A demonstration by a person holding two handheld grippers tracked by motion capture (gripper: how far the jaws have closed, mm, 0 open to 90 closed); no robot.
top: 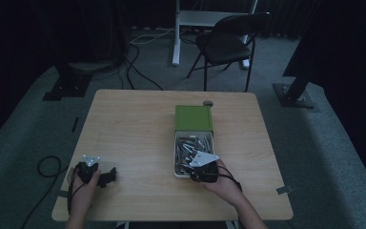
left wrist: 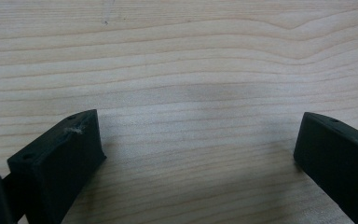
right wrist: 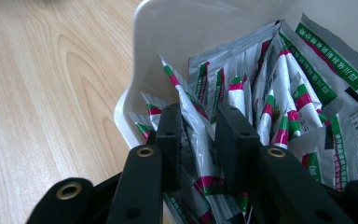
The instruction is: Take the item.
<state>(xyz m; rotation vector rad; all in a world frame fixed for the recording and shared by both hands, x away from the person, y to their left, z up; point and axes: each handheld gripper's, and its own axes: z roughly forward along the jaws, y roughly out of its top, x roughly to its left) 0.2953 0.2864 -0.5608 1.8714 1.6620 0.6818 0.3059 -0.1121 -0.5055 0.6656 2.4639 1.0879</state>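
- Right gripper (right wrist: 198,135) is in the white box (right wrist: 154,37), its fingers (right wrist: 170,140) nearly together on one foil sachet (right wrist: 191,116) standing on edge; long axis runs 12–6 o'clock.
- Left gripper (left wrist: 198,154) idles over bare tabletop (left wrist: 191,56) near 7 o'clock, fingers wide apart.
- Judgement: lift straight up.

Sachets (right wrist: 279,93) in tray (top: 177,171), right of table (top: 133,129) centre; box (top: 193,118) behind tray.

Dim, underexposed high view; brighter, evenly lit gripper views; soft blur close up
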